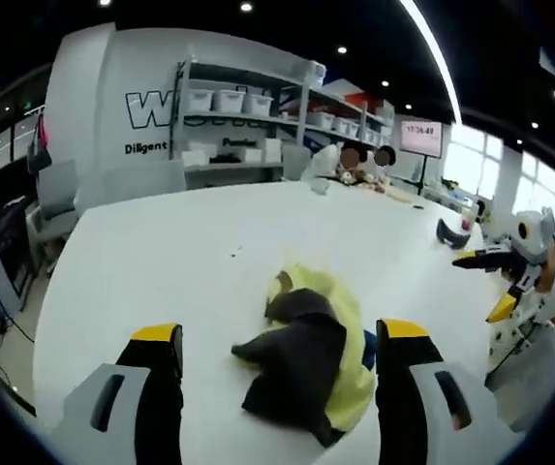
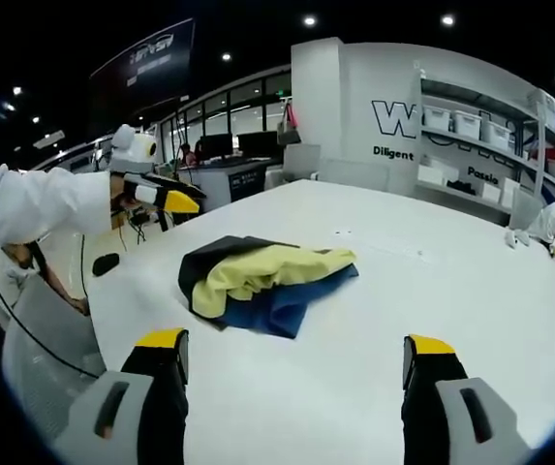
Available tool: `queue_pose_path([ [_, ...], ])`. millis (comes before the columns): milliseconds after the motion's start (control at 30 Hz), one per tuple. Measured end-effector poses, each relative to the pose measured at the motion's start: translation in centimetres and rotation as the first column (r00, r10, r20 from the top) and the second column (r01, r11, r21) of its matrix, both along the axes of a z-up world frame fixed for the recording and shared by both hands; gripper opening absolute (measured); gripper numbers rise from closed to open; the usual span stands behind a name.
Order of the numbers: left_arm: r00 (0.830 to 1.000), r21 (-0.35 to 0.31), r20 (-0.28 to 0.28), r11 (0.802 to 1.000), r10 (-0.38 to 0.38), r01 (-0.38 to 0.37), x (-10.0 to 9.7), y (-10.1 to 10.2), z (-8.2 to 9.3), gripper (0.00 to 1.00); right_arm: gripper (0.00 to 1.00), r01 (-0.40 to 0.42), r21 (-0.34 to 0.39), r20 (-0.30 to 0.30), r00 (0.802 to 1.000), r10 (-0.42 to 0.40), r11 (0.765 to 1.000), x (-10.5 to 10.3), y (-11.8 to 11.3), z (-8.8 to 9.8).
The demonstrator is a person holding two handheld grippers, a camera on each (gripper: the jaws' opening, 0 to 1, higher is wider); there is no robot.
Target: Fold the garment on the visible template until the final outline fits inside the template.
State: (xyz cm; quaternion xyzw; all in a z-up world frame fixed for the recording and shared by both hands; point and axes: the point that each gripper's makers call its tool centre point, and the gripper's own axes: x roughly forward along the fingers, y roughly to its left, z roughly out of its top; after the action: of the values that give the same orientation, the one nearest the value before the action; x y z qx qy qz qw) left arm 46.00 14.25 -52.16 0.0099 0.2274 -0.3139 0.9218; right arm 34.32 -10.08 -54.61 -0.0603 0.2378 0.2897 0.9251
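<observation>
Lying crumpled on the white table, the garment is a bunched heap of black, yellow and blue cloth, nowhere near flat. In the right gripper view it sits ahead of the right gripper, well apart from its yellow-tipped jaws, which stand wide apart with nothing between them. The yellow layer drapes over the top of the heap, the black shows at the left and back edge, and the blue spills out underneath toward the near side.

In the left gripper view the same garment lies just ahead of the left gripper, its heap reaching down between the two spread jaws; whether either jaw touches the cloth I cannot tell. That gripper is released too, jaws wide and holding nothing.

The other gripper comes in at the edge of each view, held above the table, with a white sleeve behind it in the right gripper view.

Shelves with white bins stand beyond the table, and people sit at its far end.
</observation>
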Motion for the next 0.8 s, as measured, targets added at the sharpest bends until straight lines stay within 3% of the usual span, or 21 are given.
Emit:
queue_pose_path([
  [33,0.999,-0.033,-0.035,0.999,0.016,-0.017,0.4,-0.2,-0.3,0.76,0.93,0.000,0.001,-0.001,1.000,0.000,1.000,0.0,-0.1,0.0],
  [333,0.995,-0.075,-0.091,0.996,0.035,-0.042,1.7,-1.0,-0.8,0.72,0.93,0.010,0.003,-0.003,1.000,-0.010,1.000,-0.2,-0.6,-0.2],
  [433,0.987,-0.093,-0.156,0.995,0.027,-0.042,1.9,-1.5,-1.6,0.65,0.93,0.014,0.003,-0.006,1.000,-0.014,1.000,-0.2,-0.9,-0.3],
  [600,0.971,-0.121,-0.238,0.991,0.034,-0.065,2.7,-2.3,-2.6,0.67,0.93,0.017,0.004,-0.011,1.000,-0.017,1.000,-0.2,-1.0,-0.5],
  [800,0.959,-0.150,-0.280,0.985,0.041,-0.086,3.4,-2.8,-3.0,0.62,0.93,0.021,0.004,-0.014,1.000,-0.021,1.000,-0.2,-1.2,-0.7],
])
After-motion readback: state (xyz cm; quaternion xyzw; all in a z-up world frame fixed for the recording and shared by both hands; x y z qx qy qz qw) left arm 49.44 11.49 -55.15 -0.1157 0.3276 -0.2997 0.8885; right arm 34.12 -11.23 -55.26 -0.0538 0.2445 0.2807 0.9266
